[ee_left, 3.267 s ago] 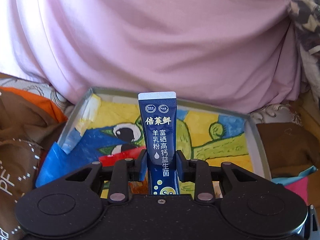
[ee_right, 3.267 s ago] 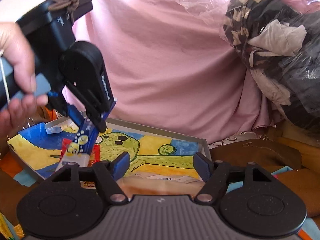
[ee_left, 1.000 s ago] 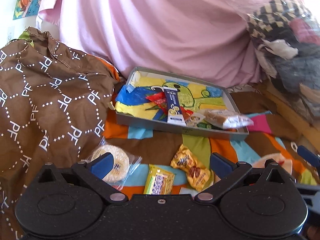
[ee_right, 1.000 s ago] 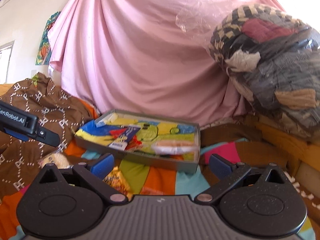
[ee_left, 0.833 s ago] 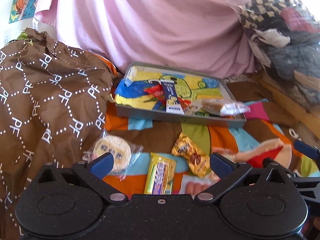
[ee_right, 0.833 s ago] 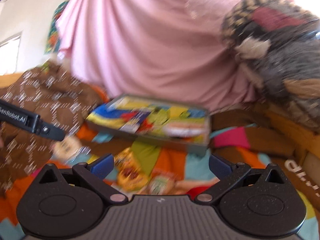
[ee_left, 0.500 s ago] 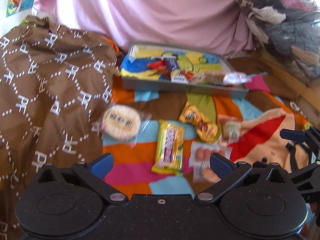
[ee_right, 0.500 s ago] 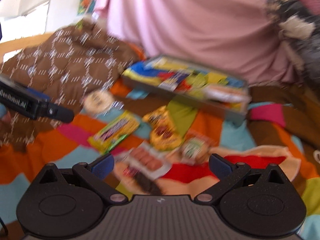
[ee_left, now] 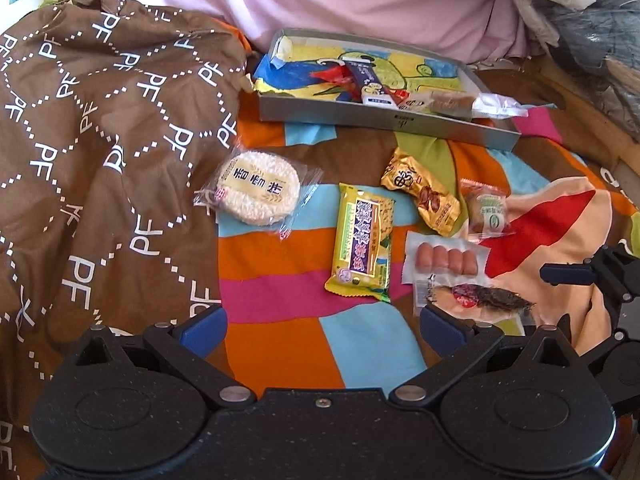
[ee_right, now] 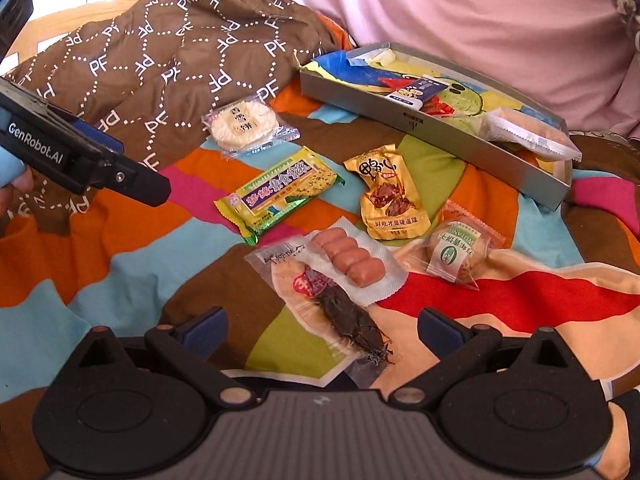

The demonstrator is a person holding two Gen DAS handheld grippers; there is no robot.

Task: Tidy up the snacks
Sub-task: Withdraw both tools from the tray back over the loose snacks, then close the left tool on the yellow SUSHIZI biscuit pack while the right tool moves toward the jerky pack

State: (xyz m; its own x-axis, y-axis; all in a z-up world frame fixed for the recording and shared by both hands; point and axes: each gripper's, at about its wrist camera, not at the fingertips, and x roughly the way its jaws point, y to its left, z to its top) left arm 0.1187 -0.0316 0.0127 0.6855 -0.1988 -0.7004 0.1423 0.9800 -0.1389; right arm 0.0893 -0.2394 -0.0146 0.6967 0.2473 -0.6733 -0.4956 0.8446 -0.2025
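both grippers' fingers spread wide, empty, left gripper, right gripper above dark jerky packet, sausage pack touching it, grey tray beyond, brown cloth left

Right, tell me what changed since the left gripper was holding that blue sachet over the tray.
The left gripper let go of the blue sachet, which now lies in the tray, and it has drawn back with fingers open. The right gripper has drawn back too and now looks down on the loose snacks, open and empty as before. The tray stayed where it was.
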